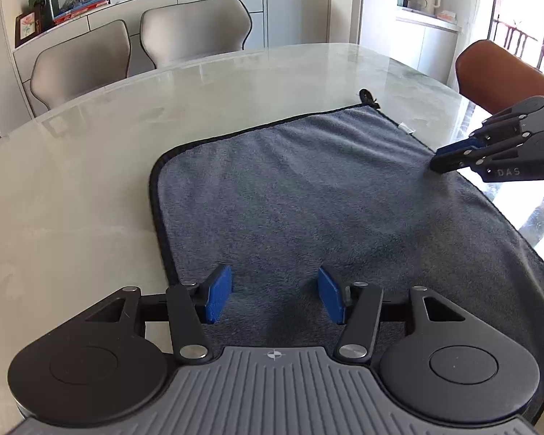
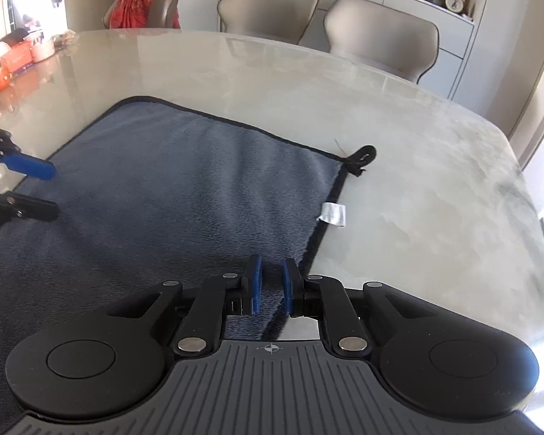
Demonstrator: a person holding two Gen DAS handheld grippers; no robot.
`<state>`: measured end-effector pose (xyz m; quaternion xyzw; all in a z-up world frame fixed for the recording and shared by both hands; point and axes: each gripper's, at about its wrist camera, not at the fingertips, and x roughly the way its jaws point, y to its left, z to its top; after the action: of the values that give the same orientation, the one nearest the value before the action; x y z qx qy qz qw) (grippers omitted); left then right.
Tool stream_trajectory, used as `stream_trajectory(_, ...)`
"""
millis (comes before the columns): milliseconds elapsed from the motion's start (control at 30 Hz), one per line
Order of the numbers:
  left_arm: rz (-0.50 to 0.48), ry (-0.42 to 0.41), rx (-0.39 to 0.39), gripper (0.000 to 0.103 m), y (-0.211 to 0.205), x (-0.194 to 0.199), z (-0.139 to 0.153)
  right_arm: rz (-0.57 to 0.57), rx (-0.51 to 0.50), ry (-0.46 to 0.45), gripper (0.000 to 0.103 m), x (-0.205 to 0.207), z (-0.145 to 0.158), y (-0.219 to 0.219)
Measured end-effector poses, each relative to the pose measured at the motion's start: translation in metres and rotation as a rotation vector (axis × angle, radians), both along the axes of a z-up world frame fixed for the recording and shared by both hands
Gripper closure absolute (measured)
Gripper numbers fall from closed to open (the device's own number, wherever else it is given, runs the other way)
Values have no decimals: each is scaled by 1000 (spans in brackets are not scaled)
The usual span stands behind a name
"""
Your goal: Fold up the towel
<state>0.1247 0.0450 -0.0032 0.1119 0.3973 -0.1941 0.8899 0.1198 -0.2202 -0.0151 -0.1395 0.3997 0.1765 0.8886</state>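
A grey-blue towel with black trim lies spread flat on the pale marble table. It has a black hanging loop at its far right corner and a white label on its right edge. My left gripper hovers open over the near left part, its blue pads apart and nothing between them. My right gripper is at the right edge. Its pads are nearly together, and no cloth shows pinched in them.
Two beige chairs stand behind the far edge, and a brown chair at the right end. Boxes and orange things crowd the table's far left. The towel's near right part hangs over the table edge.
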Motion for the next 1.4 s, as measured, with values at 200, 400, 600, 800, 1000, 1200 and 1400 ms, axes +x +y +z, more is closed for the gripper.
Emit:
stream_trajectory(200,16,-83,23,47,-2,17,8,26,35,-47,89,10,16,0)
stream_trajectory(400,33,-117,-7,47,-18,60,13,10,86,-35,89,53,11,5)
stream_trajectory(600,82,-41,-26,44,-14,87,1,-20,112,7,89,76,0,3)
stream_trajectory(800,128,-24,-31,46,5,81,2,-50,86,-2,88,61,6,-12)
stream_trajectory(1000,44,-62,-86,41,10,-3,25,69,104,-41,78,-38,34,-19)
stream_trajectory(1200,-55,-9,-128,40,-3,-99,21,120,73,-59,78,-152,42,-24)
stream_trajectory(1400,-89,-21,-78,40,-16,-152,5,150,72,-73,78,-210,27,-14)
